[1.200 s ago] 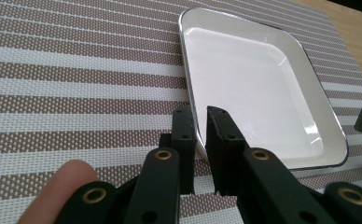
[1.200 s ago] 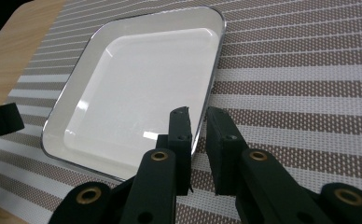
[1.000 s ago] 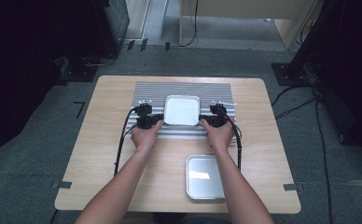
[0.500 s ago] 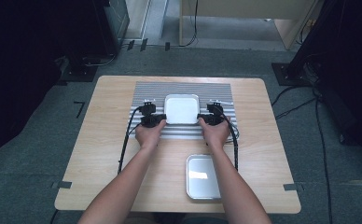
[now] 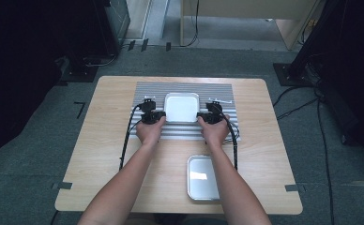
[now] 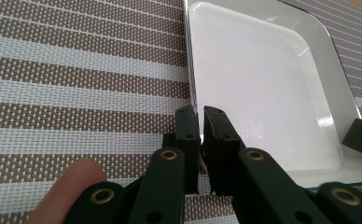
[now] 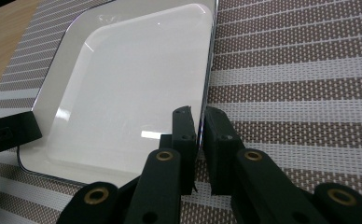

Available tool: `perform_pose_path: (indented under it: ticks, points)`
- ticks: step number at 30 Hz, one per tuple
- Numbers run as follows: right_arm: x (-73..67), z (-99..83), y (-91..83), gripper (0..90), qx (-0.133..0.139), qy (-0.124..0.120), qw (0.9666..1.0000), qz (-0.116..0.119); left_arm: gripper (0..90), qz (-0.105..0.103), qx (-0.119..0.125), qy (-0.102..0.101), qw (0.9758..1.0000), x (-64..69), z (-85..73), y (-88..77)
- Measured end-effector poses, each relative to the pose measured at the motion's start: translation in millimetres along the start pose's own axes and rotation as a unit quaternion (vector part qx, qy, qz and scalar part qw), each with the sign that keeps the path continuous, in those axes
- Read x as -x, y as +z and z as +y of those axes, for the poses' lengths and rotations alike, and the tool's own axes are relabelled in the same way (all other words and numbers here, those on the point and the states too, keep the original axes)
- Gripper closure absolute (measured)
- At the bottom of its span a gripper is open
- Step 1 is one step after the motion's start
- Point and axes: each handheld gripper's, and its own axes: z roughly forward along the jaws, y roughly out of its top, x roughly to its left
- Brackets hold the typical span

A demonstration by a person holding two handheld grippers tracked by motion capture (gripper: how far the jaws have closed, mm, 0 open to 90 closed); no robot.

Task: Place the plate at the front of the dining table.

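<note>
In the high view, the white square plate [image 5: 182,107] lies on the striped placemat [image 5: 147,90] in the upper middle of the frame, on the wooden table [image 5: 105,145]. The left gripper [image 5: 157,115] is at the plate's left edge and the right gripper [image 5: 202,115] is at its right edge. In the left gripper view, the jaws of the left gripper [image 6: 201,123] are pinched on the thin raised rim of the plate [image 6: 263,88], one jaw inside and one outside. In the right gripper view, the right gripper [image 7: 200,123] clamps the opposite rim of the plate [image 7: 132,88] in the same way. A metal tray [image 5: 202,177] lies in the lower middle of the high view, near the right forearm.

I think the step in hand is a lift with both grippers. The grip is only on a narrow, glossy rim, so the plate can slip out if one hand rises faster than the other. The plate can also tilt and pivot between the jaws, because each gripper holds it at only one small place. If the hands pull apart, the rim can come out from one side. The placemat may also drag if the plate is pushed rather than lifted.
</note>
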Motion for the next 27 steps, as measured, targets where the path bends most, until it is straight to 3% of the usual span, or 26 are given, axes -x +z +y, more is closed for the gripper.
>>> perform_pose_path:
  ticks: [6,10,13,18,20,23,25,27]
  points:
    - [-3.4,0.7,3.0,84.4,0.001,-0.004,1.0000,0.002,85.2,0.007,0.001,-0.002,1.0000,-2.4,0.8,0.4]
    - [-4.0,0.1,4.8,83.1,0.004,-0.009,0.9999,0.007,84.4,-0.002,0.000,-0.003,1.0000,-5.7,1.9,-0.2]
    - [-2.6,0.2,5.3,73.4,0.008,-0.020,0.9995,0.023,78.1,-0.017,0.008,0.004,0.9998,-6.6,1.3,-1.9]
    - [-3.9,1.6,0.0,56.8,0.023,-0.084,0.9959,0.022,54.3,-0.052,0.037,0.032,0.9975,-6.9,-1.3,-9.2]
    - [-2.5,4.3,-5.4,49.8,0.020,-0.088,0.9957,0.016,46.6,-0.049,0.054,0.040,0.9965,-7.3,-3.4,-13.9]
    - [-0.9,7.2,-13.6,29.6,0.011,-0.095,0.9954,-0.012,30.4,-0.034,0.074,0.051,0.9954,-7.4,-5.8,-22.1]
    - [1.1,7.5,-19.3,18.8,0.011,-0.105,0.9944,-0.006,22.9,-0.032,0.090,0.066,0.9932,-7.5,-7.5,-28.3]
    - [3.0,6.0,-27.4,15.5,0.024,-0.128,0.9915,-0.002,18.2,-0.024,0.096,0.073,0.9924,-7.1,-8.0,-32.7]
